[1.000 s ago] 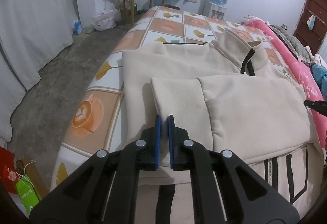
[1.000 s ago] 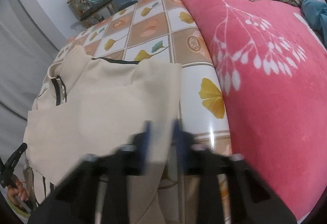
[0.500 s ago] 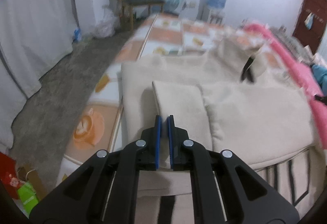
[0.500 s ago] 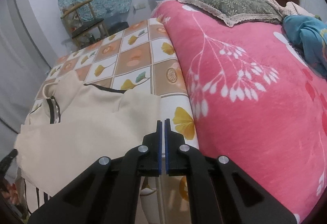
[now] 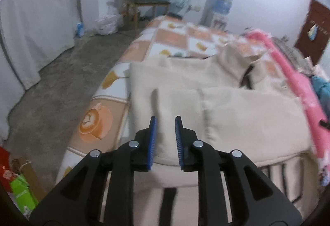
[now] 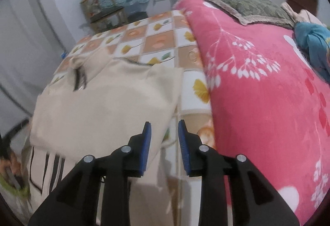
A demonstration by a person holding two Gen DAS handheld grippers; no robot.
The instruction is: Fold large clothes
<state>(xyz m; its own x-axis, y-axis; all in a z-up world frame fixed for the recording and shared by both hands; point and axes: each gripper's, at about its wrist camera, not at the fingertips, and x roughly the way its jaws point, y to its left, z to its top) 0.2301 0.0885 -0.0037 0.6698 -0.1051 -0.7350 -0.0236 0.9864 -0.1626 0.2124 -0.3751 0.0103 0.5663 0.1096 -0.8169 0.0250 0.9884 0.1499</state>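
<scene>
Now both hand-held grippers (image 5: pixel 165 126) (image 6: pixel 164 129) opening, empty, just above folded cream garment (image 5: pixel 237 118).

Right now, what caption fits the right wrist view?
Right gripper, jaws opening on nothing, above folded beige garment beside pink blanket.

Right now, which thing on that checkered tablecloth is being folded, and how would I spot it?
Find the table covered by the tablecloth of orange and white squares, beside the pink blanket. On its near end lies a cream jacket, sleeves folded across its front. It is the only plain beige piece there, with a dark zipper at the collar.
</scene>
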